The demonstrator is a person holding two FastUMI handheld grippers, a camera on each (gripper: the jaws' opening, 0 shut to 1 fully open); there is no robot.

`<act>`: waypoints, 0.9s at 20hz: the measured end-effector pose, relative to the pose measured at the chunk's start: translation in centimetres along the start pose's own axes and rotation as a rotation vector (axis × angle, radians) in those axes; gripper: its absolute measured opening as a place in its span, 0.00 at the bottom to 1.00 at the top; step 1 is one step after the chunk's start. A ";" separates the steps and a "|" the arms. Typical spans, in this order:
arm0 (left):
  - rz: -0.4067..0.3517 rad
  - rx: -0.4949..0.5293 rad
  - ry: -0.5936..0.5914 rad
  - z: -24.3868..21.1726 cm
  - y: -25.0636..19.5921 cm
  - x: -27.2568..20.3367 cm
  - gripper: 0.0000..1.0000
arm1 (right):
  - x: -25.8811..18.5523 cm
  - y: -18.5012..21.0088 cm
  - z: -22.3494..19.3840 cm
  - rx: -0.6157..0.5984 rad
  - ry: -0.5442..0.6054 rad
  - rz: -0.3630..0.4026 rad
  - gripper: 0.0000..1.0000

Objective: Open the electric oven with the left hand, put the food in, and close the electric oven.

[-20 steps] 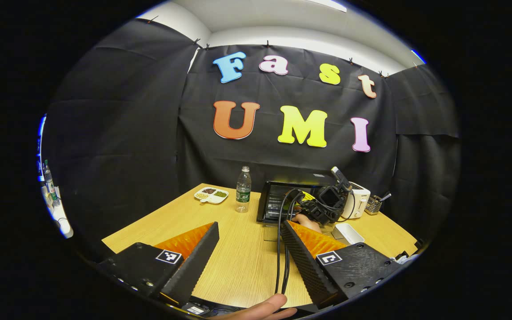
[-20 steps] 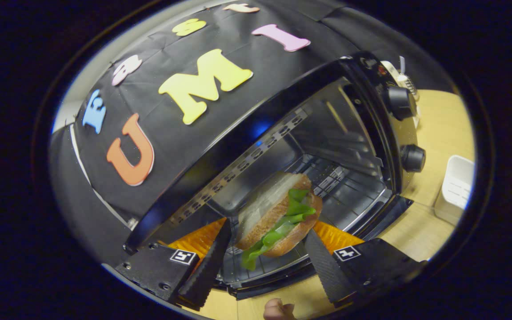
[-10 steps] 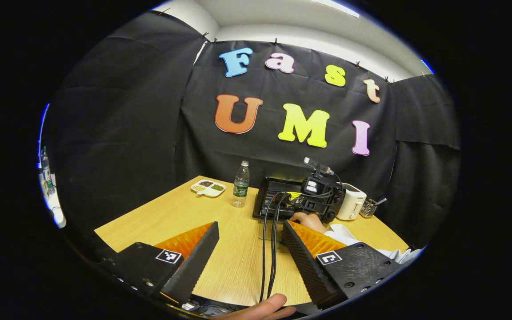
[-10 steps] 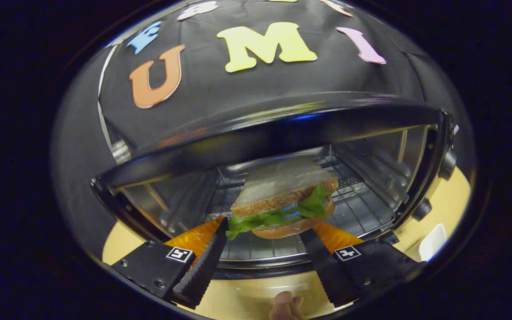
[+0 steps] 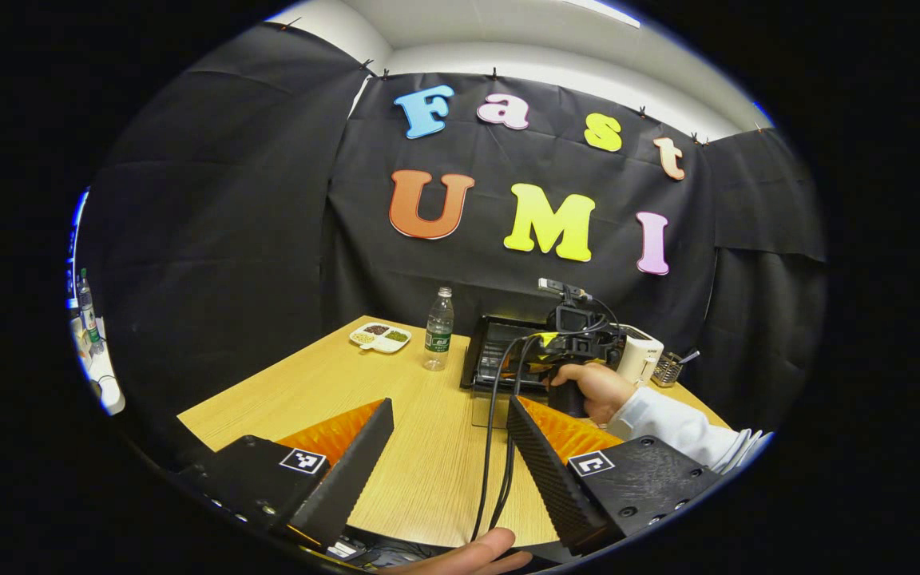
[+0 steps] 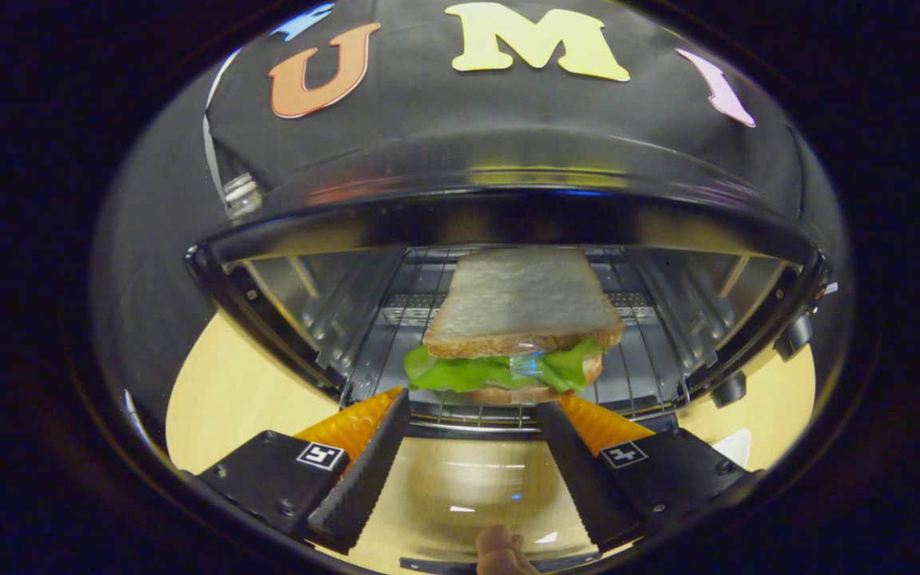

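Note:
The black electric oven stands open, its glass door folded down flat beneath my right gripper. A sandwich with lettuce lies on the wire rack inside, just beyond the fingertips. My right gripper is open, level with the rack's front edge, and touches nothing. In the left gripper view the oven sits at the table's far side, with a hand holding the right gripper at its mouth. My left gripper hovers open over the near table, far from the oven.
On the wooden table stand a water bottle and a divided white dish left of the oven. A white toaster and a utensil holder are on its right. Black cables run across the table.
The right gripper view has levelled out and drawn back; the sandwich, earlier between the fingertips, now lies farther in on the rack. The left gripper has barely moved.

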State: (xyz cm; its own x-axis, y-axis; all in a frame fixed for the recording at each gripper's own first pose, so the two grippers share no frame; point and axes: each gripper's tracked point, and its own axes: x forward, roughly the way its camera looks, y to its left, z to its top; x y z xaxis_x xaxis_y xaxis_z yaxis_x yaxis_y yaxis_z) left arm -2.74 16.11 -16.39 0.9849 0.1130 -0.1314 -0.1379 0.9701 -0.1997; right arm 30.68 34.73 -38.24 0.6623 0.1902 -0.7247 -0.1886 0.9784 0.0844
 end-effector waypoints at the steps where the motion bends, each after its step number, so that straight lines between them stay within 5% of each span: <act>1: 0.006 0.000 -0.001 0.0 0.1 0.1 0.94 | -0.6 0.0 -0.2 -0.001 0.008 0.015 1.00; 5: 0.009 -0.009 0.004 -0.3 -0.2 0.2 0.94 | -2.1 -0.2 -0.4 0.009 0.011 0.066 1.00; 6: 0.008 -0.008 0.006 -0.3 -0.3 0.2 0.94 | -2.5 -0.3 -0.3 0.010 0.003 0.079 0.91; 7: 0.008 -0.005 0.006 -0.3 -0.4 0.4 0.94 | -3.2 -0.5 -0.1 0.010 -0.008 0.087 1.00; 18: 0.024 0.027 0.039 -0.5 -0.9 3.9 0.94 | -18.0 -5.5 2.7 0.028 -0.328 0.160 1.00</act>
State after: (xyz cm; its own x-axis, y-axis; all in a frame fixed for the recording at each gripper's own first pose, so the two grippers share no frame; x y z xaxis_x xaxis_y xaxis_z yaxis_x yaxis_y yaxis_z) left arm 1.21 15.60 -17.18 0.9764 0.1282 -0.1740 -0.1580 0.9727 -0.1701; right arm 21.71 26.12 -23.83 0.8242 0.3527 -0.4431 -0.2922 0.9350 0.2009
